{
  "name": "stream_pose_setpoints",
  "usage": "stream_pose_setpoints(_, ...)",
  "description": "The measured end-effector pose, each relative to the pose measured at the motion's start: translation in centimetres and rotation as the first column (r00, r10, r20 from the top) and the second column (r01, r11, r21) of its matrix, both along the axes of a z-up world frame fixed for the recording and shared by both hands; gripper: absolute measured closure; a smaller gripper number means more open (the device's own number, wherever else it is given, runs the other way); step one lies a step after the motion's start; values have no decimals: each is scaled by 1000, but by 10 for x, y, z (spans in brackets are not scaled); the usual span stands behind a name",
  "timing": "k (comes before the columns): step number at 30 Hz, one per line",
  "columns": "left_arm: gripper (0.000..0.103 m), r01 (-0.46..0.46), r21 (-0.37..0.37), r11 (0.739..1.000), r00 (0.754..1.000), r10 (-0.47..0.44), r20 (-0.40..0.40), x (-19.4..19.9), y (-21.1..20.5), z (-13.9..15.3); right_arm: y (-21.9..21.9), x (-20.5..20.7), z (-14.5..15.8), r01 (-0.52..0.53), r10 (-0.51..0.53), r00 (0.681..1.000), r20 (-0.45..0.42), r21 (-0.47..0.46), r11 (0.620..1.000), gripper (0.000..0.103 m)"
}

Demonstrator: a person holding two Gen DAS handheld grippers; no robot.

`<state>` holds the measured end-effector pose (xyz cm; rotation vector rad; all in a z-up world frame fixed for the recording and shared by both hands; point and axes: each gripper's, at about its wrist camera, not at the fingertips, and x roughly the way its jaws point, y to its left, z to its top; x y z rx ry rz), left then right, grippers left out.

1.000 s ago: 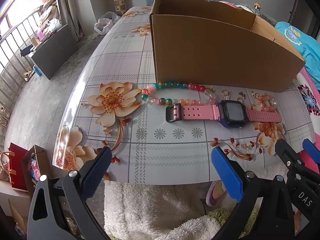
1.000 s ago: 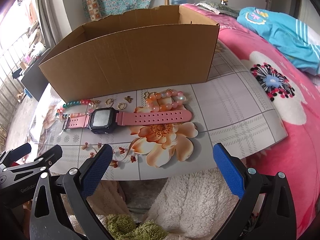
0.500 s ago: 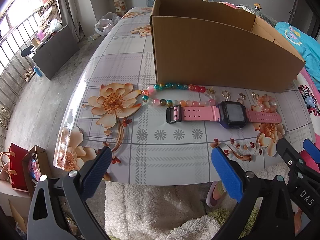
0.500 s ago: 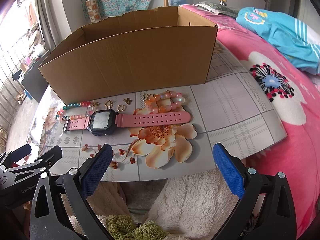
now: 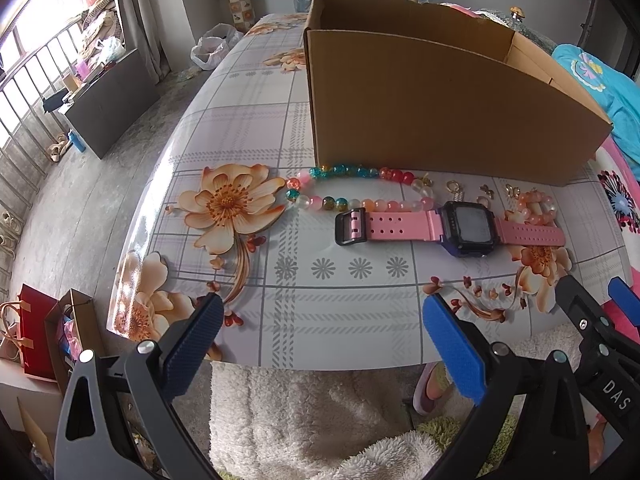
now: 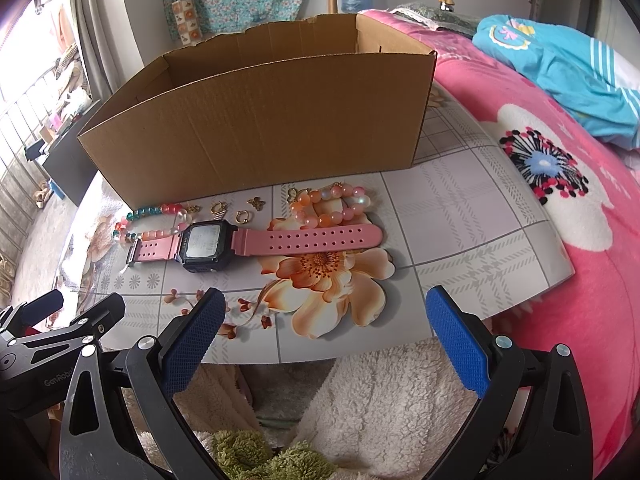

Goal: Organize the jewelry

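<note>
Both grippers are held level at the near table edge, left gripper (image 5: 320, 344) and right gripper (image 6: 326, 340) spread wide, nothing gripped. Further in, the pink watch (image 6: 256, 240) is laid flat, beaded bracelets (image 5: 352, 188) just behind, cardboard box (image 6: 260, 136) beyond.

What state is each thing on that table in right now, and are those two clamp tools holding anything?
Cardboard box: open-topped, upright.
Pink watch: unbuckled, lying flat.
Multicoloured bead bracelet: on table beside box.
Peach bead bracelet: bunched, touching the watch strap.
Small gold charms: loose on table.
Left gripper: open, empty.
Right gripper: open, empty.
</note>
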<state>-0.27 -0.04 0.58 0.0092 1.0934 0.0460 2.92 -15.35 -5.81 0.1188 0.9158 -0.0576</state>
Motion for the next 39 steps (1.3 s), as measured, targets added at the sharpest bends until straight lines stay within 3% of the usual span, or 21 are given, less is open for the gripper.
stream_pose_setpoints(17, 5, -11, 11, 1000, 1000, 11, -26, 5, 5, -11, -3, 5, 1, 0, 0, 1000, 17, -5, 1000, 7)
stream_pose_setpoints(24, 5, -9, 20, 1000, 1000, 9, -10, 16, 10, -16, 3, 14, 11, -132, 138, 987, 81, -71, 989, 7)
stream_pose_setpoints(29, 5, 38, -7, 999, 998, -37, 49, 22, 18, -11, 17, 34, 14, -329, 334, 939, 81, -70, 942, 7)
stream_pose_setpoints(35, 5, 72, 9, 997, 986, -72, 153, 22, 38, -6, 51, 65, 7, -586, 586, 810, 28, -21, 810, 12)
stream_pose_setpoints(39, 5, 137, -61, 989, 965, -120, 231, 20, 48, 1, 68, 81, -6, -661, 660, 751, -37, -24, 750, 24)
